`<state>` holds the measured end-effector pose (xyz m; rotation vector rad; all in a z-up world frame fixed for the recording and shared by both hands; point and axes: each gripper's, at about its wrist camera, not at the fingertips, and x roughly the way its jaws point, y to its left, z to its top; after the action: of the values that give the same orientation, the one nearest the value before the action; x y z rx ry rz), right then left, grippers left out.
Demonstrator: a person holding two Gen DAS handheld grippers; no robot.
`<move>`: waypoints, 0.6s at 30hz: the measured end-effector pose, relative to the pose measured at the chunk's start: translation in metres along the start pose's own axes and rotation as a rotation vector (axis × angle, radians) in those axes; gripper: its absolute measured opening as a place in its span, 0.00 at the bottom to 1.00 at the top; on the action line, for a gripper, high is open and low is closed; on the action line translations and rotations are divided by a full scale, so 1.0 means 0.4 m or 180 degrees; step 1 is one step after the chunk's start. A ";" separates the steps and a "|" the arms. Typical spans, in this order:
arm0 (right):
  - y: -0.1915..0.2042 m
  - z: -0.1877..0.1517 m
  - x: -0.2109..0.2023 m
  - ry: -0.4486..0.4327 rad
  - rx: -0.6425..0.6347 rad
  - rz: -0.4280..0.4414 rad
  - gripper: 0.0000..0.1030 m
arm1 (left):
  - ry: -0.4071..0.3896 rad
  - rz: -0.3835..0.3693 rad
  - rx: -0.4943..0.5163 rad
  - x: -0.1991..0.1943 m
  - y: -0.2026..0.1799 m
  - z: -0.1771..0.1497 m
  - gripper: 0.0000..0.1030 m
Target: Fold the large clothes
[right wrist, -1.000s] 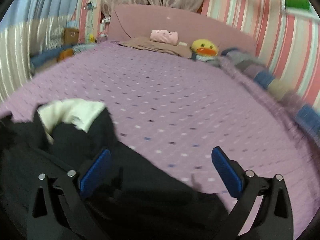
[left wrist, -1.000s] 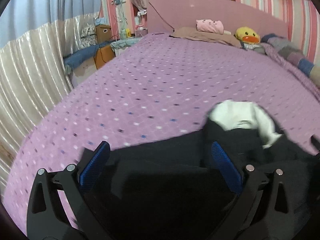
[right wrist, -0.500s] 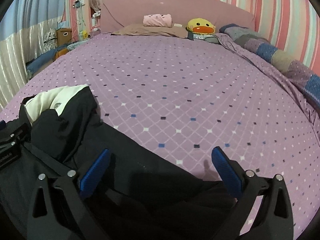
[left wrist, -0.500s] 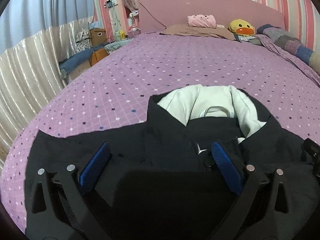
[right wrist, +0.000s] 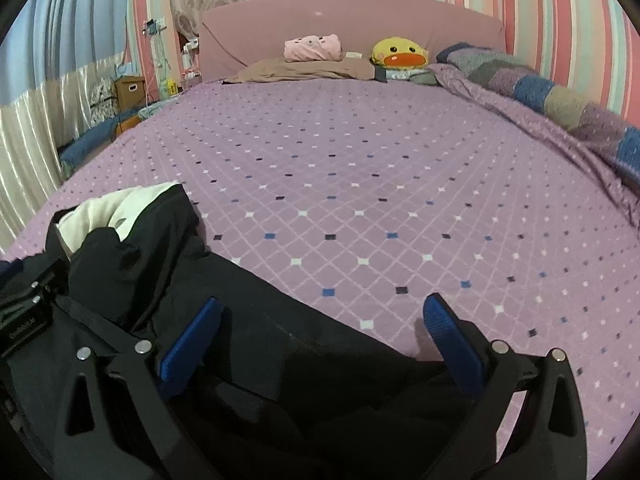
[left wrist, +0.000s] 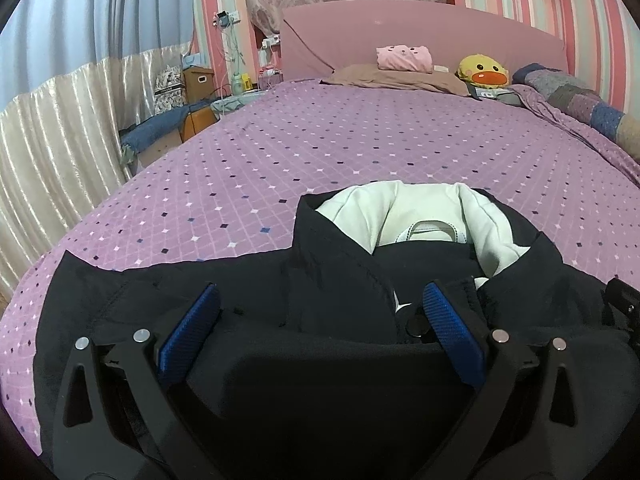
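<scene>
— Where is the jacket?

— It lies on the bed, at the near end, right under both tools. It is black, with a white lining that shows at the collar.

— Which way does it lie?

— It runs long from side to side, across the bed. The collar points away, toward the pillow and the yellow duck toy.

— What are the tools doing?

— The left hand-held gripper is spread wide and holds nothing. It hangs over the middle of the jacket, with the collar just ahead of it. The right hand-held gripper is spread wide too, and holds nothing. It is over the right end of the jacket, where the black edge meets the purple cover.

— Which one is nearer the collar?

— The left one. From the right one, the collar is off to the left and further away.

— So what comes next?

— I think each one must grab its own side of the jacket. No fold looks made yet.
</scene>
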<state>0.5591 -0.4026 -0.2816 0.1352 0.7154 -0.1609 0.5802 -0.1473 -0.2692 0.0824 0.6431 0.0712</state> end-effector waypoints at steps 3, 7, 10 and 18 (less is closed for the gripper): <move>0.004 0.000 0.013 0.0081 -0.0019 -0.0044 0.98 | 0.0040 0.0055 0.0048 0.006 -0.008 0.003 0.97; 0.049 -0.003 -0.014 0.0116 -0.0272 -0.0460 0.98 | 0.0052 0.0353 0.0208 -0.025 -0.022 0.003 0.97; 0.065 -0.028 -0.135 -0.0055 -0.0308 -0.0429 0.98 | -0.0014 0.0401 0.0358 -0.113 0.004 -0.032 0.97; 0.033 -0.299 -0.483 -0.0332 -0.0092 -0.0377 0.98 | -0.0120 0.0078 0.0351 -0.480 0.172 -0.267 0.97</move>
<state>0.3414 -0.3492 -0.2423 0.0565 0.6217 -0.2689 0.3598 -0.0907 -0.2331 0.1977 0.6081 0.0576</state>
